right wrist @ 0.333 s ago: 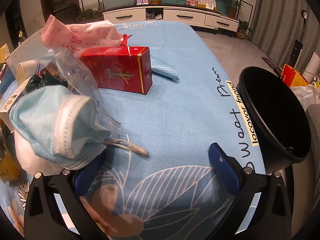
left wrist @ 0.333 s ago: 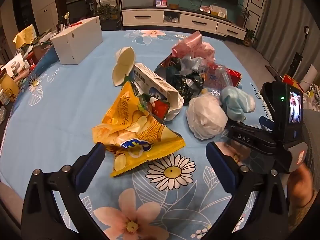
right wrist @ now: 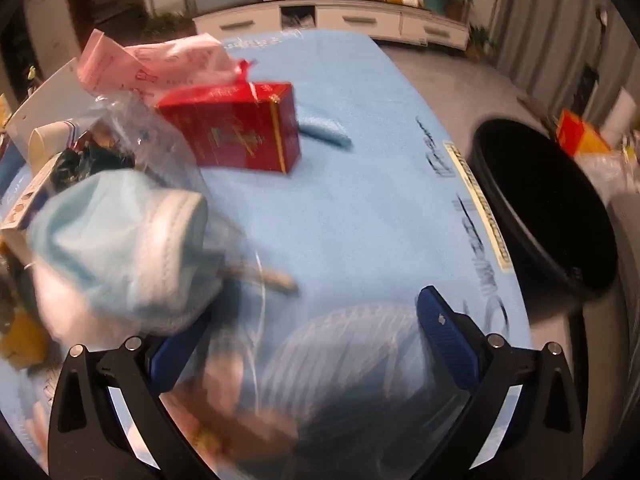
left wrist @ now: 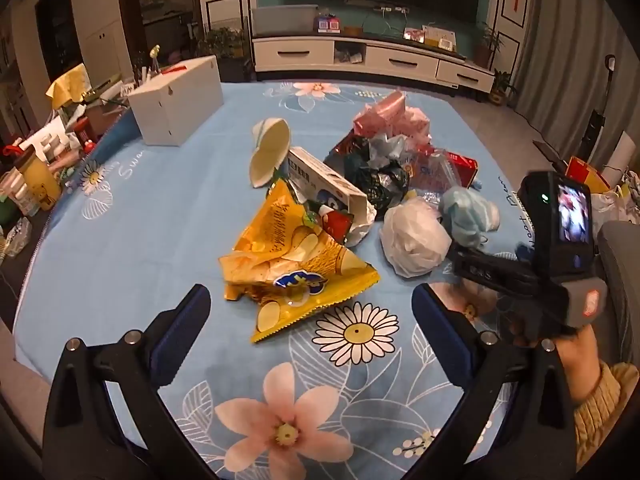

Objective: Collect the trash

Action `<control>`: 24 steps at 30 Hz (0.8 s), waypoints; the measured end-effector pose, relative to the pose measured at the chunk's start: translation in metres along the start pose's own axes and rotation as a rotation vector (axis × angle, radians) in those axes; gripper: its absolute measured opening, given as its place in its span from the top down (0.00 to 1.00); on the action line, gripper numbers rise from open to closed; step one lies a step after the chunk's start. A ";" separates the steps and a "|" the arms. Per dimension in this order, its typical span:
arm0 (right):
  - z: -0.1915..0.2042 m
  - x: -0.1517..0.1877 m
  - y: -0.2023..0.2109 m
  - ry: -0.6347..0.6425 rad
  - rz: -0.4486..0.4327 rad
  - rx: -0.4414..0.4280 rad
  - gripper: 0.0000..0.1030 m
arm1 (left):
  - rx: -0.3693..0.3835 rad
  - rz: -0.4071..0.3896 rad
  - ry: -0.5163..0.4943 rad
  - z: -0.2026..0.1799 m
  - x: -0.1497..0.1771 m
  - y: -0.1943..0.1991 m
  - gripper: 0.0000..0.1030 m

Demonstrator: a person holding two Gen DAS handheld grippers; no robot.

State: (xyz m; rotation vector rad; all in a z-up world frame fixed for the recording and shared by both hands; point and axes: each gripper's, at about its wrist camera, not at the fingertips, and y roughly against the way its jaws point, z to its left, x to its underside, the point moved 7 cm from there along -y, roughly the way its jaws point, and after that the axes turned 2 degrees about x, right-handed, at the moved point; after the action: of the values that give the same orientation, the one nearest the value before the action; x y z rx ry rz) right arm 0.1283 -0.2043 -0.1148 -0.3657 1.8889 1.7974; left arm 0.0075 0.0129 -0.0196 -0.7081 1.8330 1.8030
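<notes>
A pile of trash lies on the blue floral tablecloth (left wrist: pixel 160 240). In the left wrist view my left gripper (left wrist: pixel 310 320) is open just in front of a yellow chip bag (left wrist: pixel 296 264). Behind it lie a white medicine box (left wrist: pixel 324 180), a crumpled white bag (left wrist: pixel 414 236) and a blue face mask (left wrist: pixel 468 210). My right gripper (right wrist: pixel 312 320) is open beside the face mask (right wrist: pixel 120 236), which lies over its left finger. A red box (right wrist: pixel 236 132) and pink wrappers (right wrist: pixel 160 60) lie beyond. A black trash bin (right wrist: pixel 540 200) stands at the table's right edge.
A white cardboard box (left wrist: pixel 176 100) stands at the table's far left. A paper cup (left wrist: pixel 270 152) lies behind the chip bag. Clutter lines the left table edge (left wrist: pixel 36 184). A TV cabinet (left wrist: pixel 368 60) stands beyond the table.
My right gripper has moved with blur; the face mask now sits higher and closer against its left finger. The left gripper has hardly moved.
</notes>
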 end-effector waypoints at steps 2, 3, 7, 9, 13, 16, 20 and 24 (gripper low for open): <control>-0.004 0.006 0.028 0.012 -0.027 -0.022 0.02 | -0.016 -0.016 -0.009 0.003 -0.002 0.009 0.03; -0.009 0.008 0.043 0.023 -0.045 -0.023 0.02 | -0.023 -0.021 -0.013 0.004 -0.003 0.013 0.03; -0.010 0.006 0.118 0.072 -0.165 -0.042 0.02 | -0.025 -0.032 -0.026 -0.003 -0.013 0.020 0.03; -0.010 0.003 0.154 0.083 -0.213 -0.062 0.02 | -0.017 -0.048 -0.030 -0.007 -0.018 0.028 0.03; -0.012 0.002 0.203 0.095 -0.283 -0.070 0.02 | -0.011 -0.074 -0.036 -0.014 -0.024 0.040 0.03; -0.008 0.003 0.221 0.097 -0.309 -0.067 0.02 | -0.018 -0.090 -0.047 -0.018 -0.026 0.050 0.03; -0.007 0.008 0.216 0.083 -0.286 -0.068 0.02 | -0.026 -0.097 -0.053 -0.020 -0.026 0.057 0.03; -0.005 0.014 0.203 0.085 -0.253 -0.069 0.02 | -0.025 -0.081 -0.052 -0.021 -0.021 0.055 0.03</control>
State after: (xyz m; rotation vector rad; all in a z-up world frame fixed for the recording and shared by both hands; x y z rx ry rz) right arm 0.0103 -0.1886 0.0507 -0.6840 1.7502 1.7025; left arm -0.0119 -0.0071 0.0364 -0.7275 1.7269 1.7789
